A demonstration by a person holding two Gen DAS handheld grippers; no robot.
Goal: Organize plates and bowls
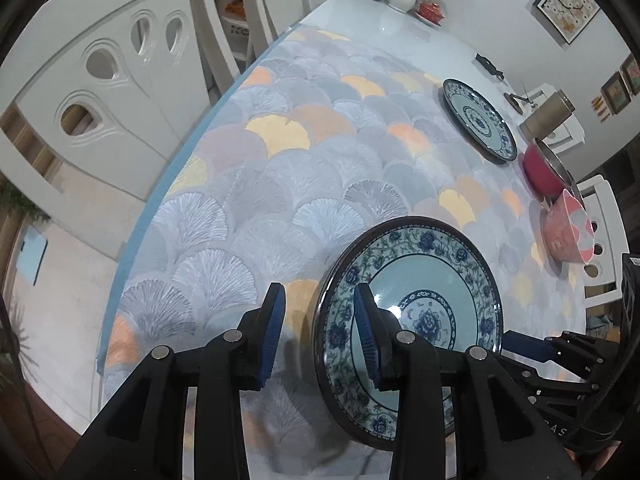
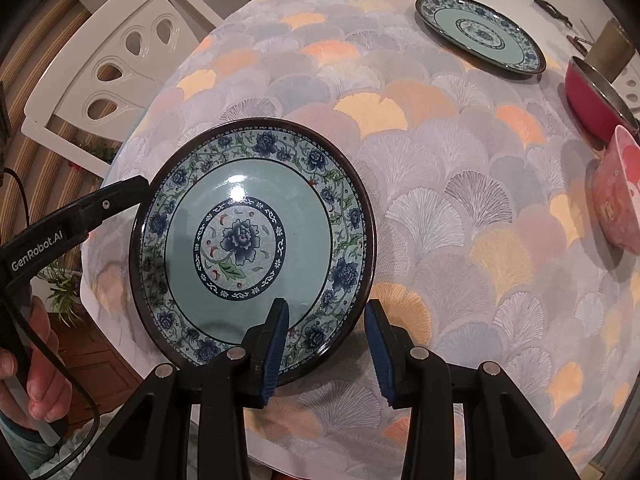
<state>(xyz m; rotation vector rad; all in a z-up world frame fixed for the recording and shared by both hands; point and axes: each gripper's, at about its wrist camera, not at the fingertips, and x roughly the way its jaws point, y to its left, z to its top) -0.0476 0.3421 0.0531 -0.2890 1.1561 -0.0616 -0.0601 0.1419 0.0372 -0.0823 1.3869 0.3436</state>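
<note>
just flat, near plate lies face up.

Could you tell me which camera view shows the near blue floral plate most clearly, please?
The right wrist view: the near plate shows almost whole, its centre flower clear. In the left wrist view, a finger of the left gripper covers part of the plate, which is also foreshortened.

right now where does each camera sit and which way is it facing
Left wrist: on the left tongs, looking steeply down at the near plate; its fingers straddle the plate's rim, the right tongs at lower right.
Right wrist: on the right tongs, looking down at the near plate, fingers astride its near rim; the left tongs and a hand show at left.
Both share the near plate, far plate, red bowl, pink bowl.
</note>
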